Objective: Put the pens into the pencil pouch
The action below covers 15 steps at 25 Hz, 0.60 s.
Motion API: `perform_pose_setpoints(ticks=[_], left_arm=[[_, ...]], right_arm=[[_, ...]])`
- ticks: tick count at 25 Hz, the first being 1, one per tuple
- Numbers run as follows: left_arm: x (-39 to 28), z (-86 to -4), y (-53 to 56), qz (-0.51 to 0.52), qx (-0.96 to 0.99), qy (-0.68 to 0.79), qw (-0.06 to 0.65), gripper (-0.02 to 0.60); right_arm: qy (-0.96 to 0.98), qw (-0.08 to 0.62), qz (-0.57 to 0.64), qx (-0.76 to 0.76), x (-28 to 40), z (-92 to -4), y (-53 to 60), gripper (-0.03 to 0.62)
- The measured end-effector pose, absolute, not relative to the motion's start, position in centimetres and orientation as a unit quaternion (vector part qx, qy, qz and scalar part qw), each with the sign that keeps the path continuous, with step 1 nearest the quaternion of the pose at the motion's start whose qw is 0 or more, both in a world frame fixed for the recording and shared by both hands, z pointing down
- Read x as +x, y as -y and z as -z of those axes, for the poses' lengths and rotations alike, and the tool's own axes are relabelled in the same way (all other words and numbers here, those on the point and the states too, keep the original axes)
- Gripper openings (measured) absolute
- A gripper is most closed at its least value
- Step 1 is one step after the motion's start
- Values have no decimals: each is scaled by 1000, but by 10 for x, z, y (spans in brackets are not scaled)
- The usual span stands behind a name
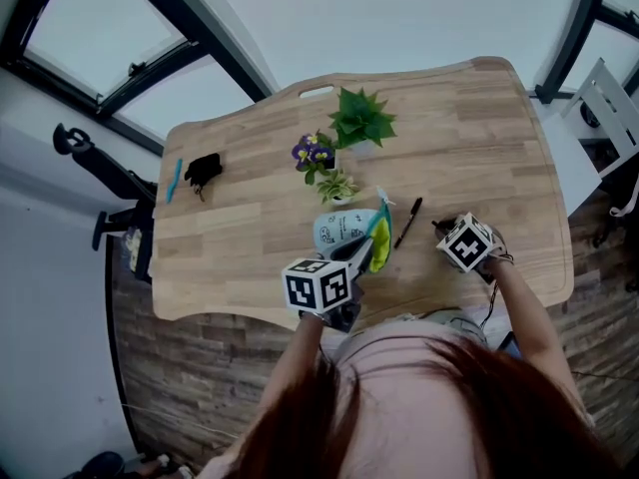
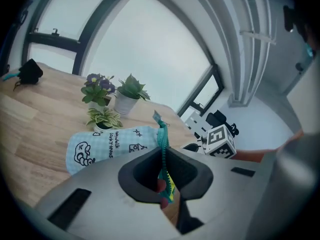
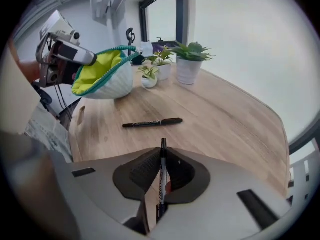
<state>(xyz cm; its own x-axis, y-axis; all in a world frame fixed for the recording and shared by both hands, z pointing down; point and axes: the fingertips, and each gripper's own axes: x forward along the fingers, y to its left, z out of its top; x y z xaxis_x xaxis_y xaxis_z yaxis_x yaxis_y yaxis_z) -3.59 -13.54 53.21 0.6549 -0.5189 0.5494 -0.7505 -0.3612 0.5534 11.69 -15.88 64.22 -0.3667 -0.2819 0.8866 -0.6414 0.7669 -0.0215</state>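
Left tool (image 2: 163, 156) is pinching the pouch (image 2: 107, 144) by its zipper edge, holding the mouth open. Right tool (image 3: 162, 156), right of the pouch, grips one pen (image 3: 161, 181) lengthwise along its jaws. The other pen (image 3: 152, 123) lies on the worktop (image 3: 225, 109) beside the pouch.

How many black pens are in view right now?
2. One pen is clamped in the right gripper; the other pen lies on the table between that gripper and the raised pouch. More may be hidden inside the pouch.
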Motion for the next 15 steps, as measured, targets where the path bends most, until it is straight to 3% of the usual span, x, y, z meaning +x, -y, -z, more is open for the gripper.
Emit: perform_pose_setpoints(ticks=[15], left_arm=[[-39,-509,145,-55,806,388,444,18]], right_arm=[[829,280,-226,429,119,-549,182,33]])
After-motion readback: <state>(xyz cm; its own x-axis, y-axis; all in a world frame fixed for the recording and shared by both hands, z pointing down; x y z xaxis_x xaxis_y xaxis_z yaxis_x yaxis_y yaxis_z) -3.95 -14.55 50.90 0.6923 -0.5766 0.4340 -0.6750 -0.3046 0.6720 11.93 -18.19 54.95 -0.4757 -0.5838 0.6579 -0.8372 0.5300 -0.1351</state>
